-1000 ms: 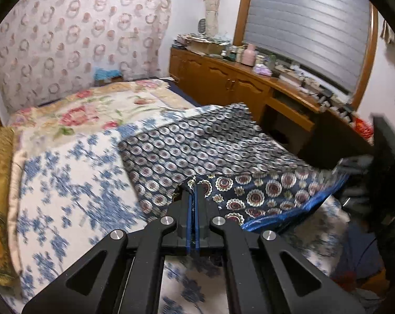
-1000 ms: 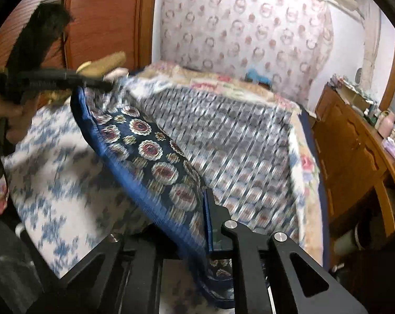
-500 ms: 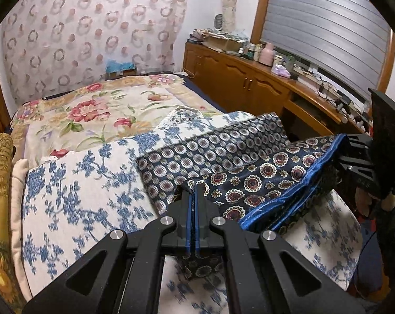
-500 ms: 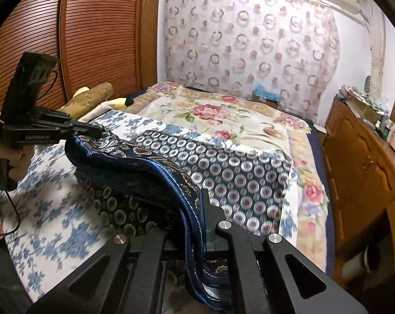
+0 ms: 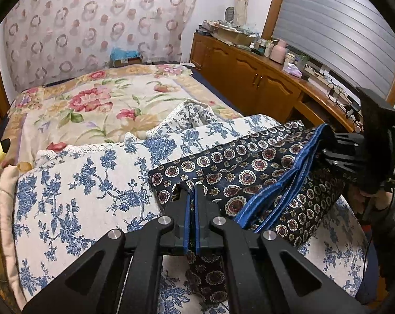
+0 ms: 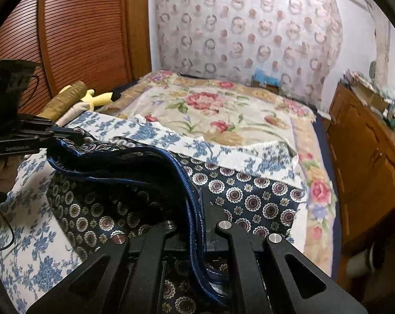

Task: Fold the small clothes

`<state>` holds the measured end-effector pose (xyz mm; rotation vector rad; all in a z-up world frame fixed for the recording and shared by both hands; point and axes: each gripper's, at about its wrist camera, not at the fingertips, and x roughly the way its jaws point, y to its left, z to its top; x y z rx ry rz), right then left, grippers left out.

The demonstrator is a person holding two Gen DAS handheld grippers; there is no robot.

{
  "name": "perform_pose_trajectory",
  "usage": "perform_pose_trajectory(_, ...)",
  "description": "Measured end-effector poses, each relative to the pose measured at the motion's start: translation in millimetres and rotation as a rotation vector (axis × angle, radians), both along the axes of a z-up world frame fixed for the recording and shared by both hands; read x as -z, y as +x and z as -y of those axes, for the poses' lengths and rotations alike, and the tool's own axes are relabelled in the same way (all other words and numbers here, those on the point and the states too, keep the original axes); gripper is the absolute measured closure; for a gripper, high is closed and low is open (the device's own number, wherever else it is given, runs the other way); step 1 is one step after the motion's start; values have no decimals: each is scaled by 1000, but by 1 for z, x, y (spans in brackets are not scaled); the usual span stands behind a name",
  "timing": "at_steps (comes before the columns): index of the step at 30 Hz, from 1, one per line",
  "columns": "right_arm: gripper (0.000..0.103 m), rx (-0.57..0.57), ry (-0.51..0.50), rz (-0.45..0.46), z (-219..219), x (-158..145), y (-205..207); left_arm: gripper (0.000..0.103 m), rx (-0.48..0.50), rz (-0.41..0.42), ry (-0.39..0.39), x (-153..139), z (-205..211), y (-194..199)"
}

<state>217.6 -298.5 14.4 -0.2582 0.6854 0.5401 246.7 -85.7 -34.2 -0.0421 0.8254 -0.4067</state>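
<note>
Nearest, the left gripper [image 5: 191, 196] is clenched on one edge of the dark navy cloth with round medallion print and blue trim [image 5: 250, 175], and the right gripper [image 6: 197, 209] is clamped on another trimmed edge. The cloth sags doubled between them, its lower part lying on a white bedcover with blue flower print [image 5: 74, 191]. Beyond lies a cream quilt with red flowers [image 5: 100, 104]. Farther off hangs a pale curtain with ring pattern [image 5: 92, 18]; a wooden cabinet cluttered on top [image 5: 252, 76] lines one side, a louvred wooden door [image 6: 84, 26] the other.
</note>
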Motion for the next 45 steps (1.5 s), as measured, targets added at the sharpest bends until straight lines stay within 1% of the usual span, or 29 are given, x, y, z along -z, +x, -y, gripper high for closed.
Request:
perform_pose_trajectory(1, 100, 4, -5, -9, -1, 2, 3, 97, 3, 0, -5, 0, -1, 0)
perform_pose_trajectory(3, 100, 5, -8, -19, -3, 4, 7, 86, 4, -3, -3, 1, -3, 2)
perform_pose_trajectory(5, 100, 6, -13, -23, -6, 4, 10, 62, -1, 5, -14, 1, -8, 1)
perform_pose_trajectory(6, 100, 6, -15, -24, -5, 4, 13, 60, -10, 10, -20, 1, -12, 1)
perform_pose_trajectory(8, 100, 9, -13, -25, -6, 1, 16, 48, -31, 1, -34, 1, -20, 2)
perform_pose_trajectory(11, 100, 24, -29, -17, -8, 1, 19, 46, -45, 3, -49, 2, -28, 1)
perform_pose_trajectory(13, 94, 35, -49, -3, -10, -2, 22, 45, -48, 2, -42, 3, -30, 1)
perform_pose_trajectory(16, 88, 81, -75, 36, -11, -11, 29, 45, -51, 3, -42, 5, -33, 0)
perform_pose_trajectory(17, 83, 98, -71, 40, -10, -16, 32, 45, -53, 2, -38, 5, -34, 0)
perform_pose_trajectory(18, 75, 107, -67, 40, -9, -19, 35, 45, -56, 1, -33, 6, -34, 1)
perform_pose_trajectory(21, 63, 137, -51, 59, -4, -29, 37, 45, -53, -7, -22, 10, -32, 5)
perform_pose_trajectory(22, 61, 145, -40, 61, -2, -32, 36, 45, -50, -14, -19, 12, -30, 8)
perform_pose_trajectory(24, 50, 165, -30, 68, 2, -35, 31, 45, -38, -25, -8, 15, -26, 13)
perform_pose_trajectory(26, 42, 187, -26, 62, 8, -34, 26, 45, -25, -31, 4, 17, -21, 19)
perform_pose_trajectory(29, 41, 219, -35, 34, 14, -29, 20, 45, -17, -37, 25, 19, -13, 30)
perform_pose_trajectory(31, 41, 237, -45, 36, 17, -33, 16, 45, -12, -43, 26, 21, -11, 36)
perform_pose_trajectory(36, 38, 266, -8, 21, 29, -37, 0, 45, -13, -80, 23, 29, -7, 50)
perform_pose_trajectory(40, 38, 276, -3, -32, 34, -24, -5, 45, -12, -94, 31, 36, -5, 55)
perform_pose_trajectory(42, 38, 276, -8, -65, 35, -18, 3, 45, -15, -102, 31, 39, -5, 57)
perform_pose_trajectory(45, 38, 273, 12, -136, 37, -2, 14, 45, -20, -110, 21, 42, -5, 59)
